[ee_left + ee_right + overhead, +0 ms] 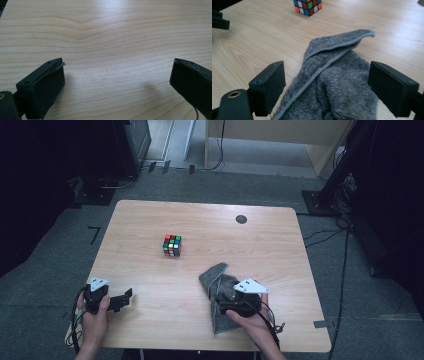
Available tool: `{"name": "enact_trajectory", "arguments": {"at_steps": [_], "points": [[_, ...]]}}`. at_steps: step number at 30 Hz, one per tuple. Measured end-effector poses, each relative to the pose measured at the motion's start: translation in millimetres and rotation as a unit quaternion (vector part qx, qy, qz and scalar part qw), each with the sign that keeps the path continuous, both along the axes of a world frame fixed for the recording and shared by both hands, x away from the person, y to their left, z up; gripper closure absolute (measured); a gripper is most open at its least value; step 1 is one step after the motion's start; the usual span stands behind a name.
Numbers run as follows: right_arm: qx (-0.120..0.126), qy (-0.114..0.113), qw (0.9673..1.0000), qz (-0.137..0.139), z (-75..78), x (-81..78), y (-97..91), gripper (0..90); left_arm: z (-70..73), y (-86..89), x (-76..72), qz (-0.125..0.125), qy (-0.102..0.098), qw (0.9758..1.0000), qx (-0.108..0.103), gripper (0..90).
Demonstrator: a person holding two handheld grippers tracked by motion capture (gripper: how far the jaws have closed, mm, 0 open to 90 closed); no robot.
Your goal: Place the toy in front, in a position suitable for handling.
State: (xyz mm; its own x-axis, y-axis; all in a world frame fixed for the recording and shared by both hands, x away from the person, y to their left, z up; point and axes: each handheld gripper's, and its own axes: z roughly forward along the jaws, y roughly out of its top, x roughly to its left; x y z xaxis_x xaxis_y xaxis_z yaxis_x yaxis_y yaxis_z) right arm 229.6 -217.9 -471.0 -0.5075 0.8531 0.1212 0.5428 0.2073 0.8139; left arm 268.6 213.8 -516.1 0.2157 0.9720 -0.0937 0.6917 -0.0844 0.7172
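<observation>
— Why is your right gripper [327, 85] sitting on that grey towel [337, 75]?

— I hold it low so my jaws stand wide, one on each side of the crumpled cloth. They have not closed on anything. The towel lies at the near right of the desk [200, 220], with one corner folded up and over.

— Are the jaws touching it?

— The left one seems to brush the edge, but I can't tell for sure.

— And your left gripper [117, 82]?

— It waits at the near left, jaws wide apart, nothing between them but bare wood. I keep it out of the way.

— What about the puzzle cube [171, 245]?

— It stands alone in the middle, well apart from both hands.
</observation>
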Motion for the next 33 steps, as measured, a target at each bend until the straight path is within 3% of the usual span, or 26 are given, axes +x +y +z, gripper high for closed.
{"name": "enact_trajectory", "arguments": {"at_steps": [5,10,14,17,22,24,33], "points": [[-0.015,0.024,0.9995,-0.013,-14.5,8.2,15.6,14.6,0.4,0.2,-0.1,0.000,-0.001,1.0000,-0.001,0.1],[-0.041,0.035,0.9979,-0.035,-33.0,16.4,23.3,16.6,3.5,-2.1,-3.1,-0.013,-0.016,0.9998,0.005,0.1],[-0.058,0.046,0.9967,-0.034,-47.0,18.0,25.6,19.8,6.3,-2.6,-2.6,-0.015,-0.024,0.9996,-0.004,0.1],[-0.078,0.040,0.9957,-0.029,-48.7,17.5,28.3,23.0,7.1,-6.9,-1.5,-0.015,-0.026,0.9995,0.002,0.0],[-0.070,0.025,0.9968,-0.031,-51.9,17.4,25.2,27.1,9.1,-22.1,4.8,-0.028,-0.034,0.9989,0.015,0.1],[-0.068,0.023,0.9970,-0.029,-51.9,17.6,22.9,32.2,10.4,-32.0,10.4,-0.034,-0.032,0.9986,0.023,0.0],[-0.059,0.013,0.9973,-0.041,-51.0,17.6,12.2,63.5,15.8,-67.2,33.4,-0.071,-0.037,0.9968,0.008,0.0]]}}
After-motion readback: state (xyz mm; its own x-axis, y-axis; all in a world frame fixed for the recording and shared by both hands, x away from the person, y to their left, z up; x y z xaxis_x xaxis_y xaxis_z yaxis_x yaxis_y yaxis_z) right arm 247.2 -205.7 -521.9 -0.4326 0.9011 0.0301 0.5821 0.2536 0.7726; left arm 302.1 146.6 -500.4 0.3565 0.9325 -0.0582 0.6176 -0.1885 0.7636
